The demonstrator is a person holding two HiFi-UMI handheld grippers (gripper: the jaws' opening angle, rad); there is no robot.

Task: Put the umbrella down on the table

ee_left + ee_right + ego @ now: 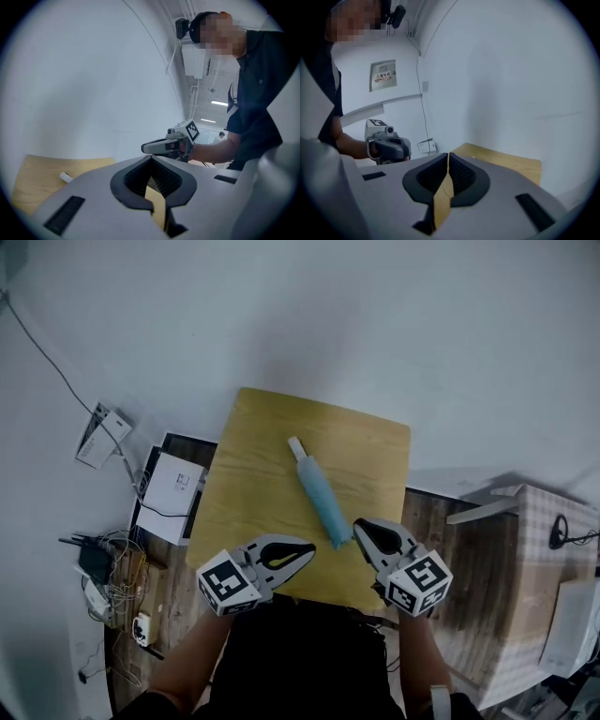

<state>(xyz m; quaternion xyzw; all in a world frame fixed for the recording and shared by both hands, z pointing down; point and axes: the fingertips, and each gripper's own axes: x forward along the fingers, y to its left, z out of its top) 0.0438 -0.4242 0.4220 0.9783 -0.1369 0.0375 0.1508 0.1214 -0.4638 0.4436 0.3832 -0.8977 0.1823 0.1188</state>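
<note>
Both held above table (246,486), left gripper (312,547), right gripper (357,525), jaws together

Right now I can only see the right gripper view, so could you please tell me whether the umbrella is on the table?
Observer: Yes, the blue umbrella lies flat on the wooden table.
Operator: Thank you. Which way does it lie?
Observer: Diagonally, with its white end toward the far edge. In the head view its other end is close to the right gripper.
Operator: Is the left gripper carrying anything?
Observer: No, the left gripper is shut with nothing between its jaws.
</note>
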